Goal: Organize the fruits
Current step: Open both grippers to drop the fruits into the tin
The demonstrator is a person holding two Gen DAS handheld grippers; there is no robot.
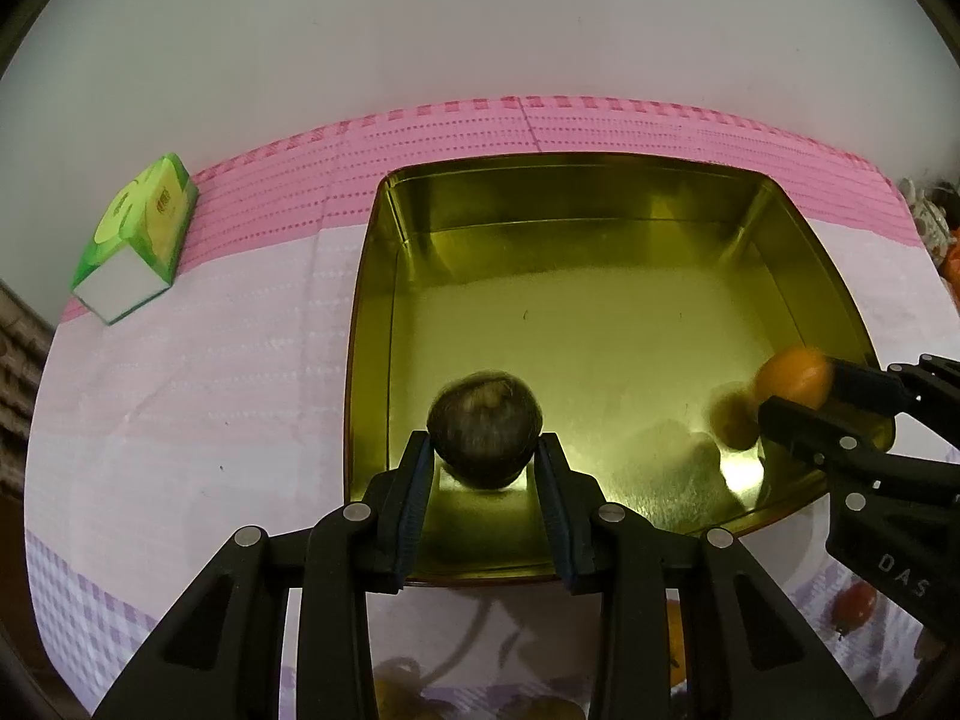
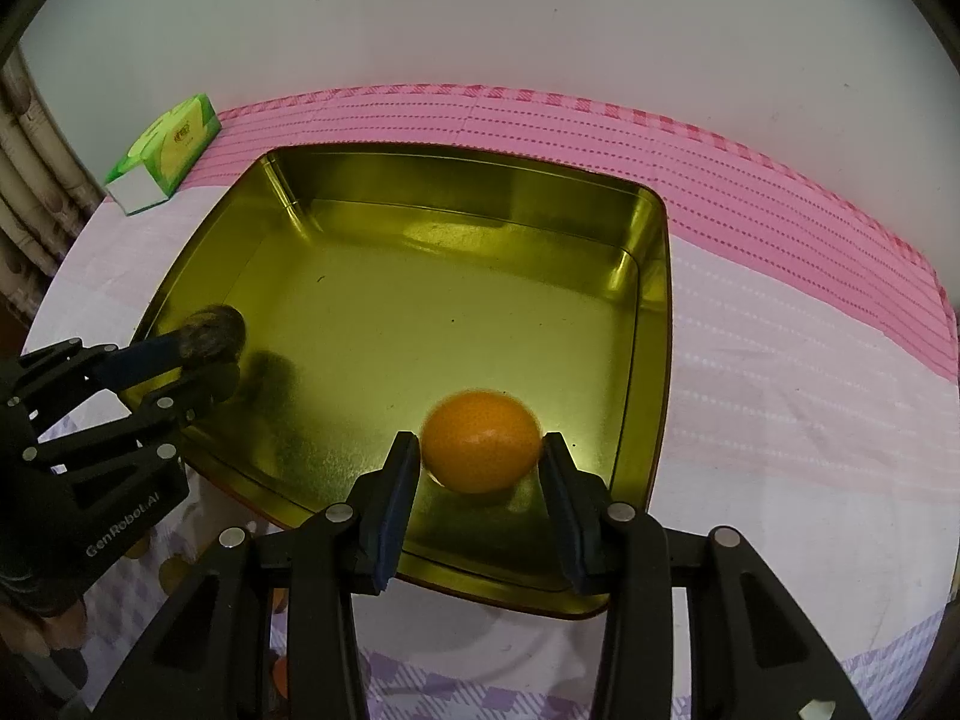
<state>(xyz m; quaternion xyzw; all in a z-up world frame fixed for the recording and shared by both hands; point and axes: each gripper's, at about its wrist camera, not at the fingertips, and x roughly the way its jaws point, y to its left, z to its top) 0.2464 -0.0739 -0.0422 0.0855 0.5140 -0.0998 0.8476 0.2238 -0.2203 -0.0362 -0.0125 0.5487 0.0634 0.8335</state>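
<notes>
In my left gripper (image 1: 485, 468) I hold a round, dark brown fuzzy fruit (image 1: 485, 427), probably a kiwi, its sides pressed between my two blue-padded fingers; it sits low over the near left part of a square gold-coloured metal tin (image 1: 576, 228). In my right gripper (image 2: 480, 468) is a smooth orange fruit (image 2: 482, 441), a tangerine or small orange. The left pad touches it, while a thin gap shows beside the right pad, so whether this grip is firm I cannot tell; the jaws stand only as wide as the fruit. The orange hangs just above the tin's floor near its near right corner, with its reflection directly beneath. From the left camera, my right gripper reaches in over the tin's right rim, and from the right camera, my left gripper reaches in over the left rim, the two fruits well apart. The tin's shiny floor is otherwise bare. The tin rests on a pink and white tablecloth (image 1: 180, 390). At the far left of the cloth lies a green tissue pack (image 1: 139, 235). Beyond the table is a plain pale wall (image 1: 480, 18).
</notes>
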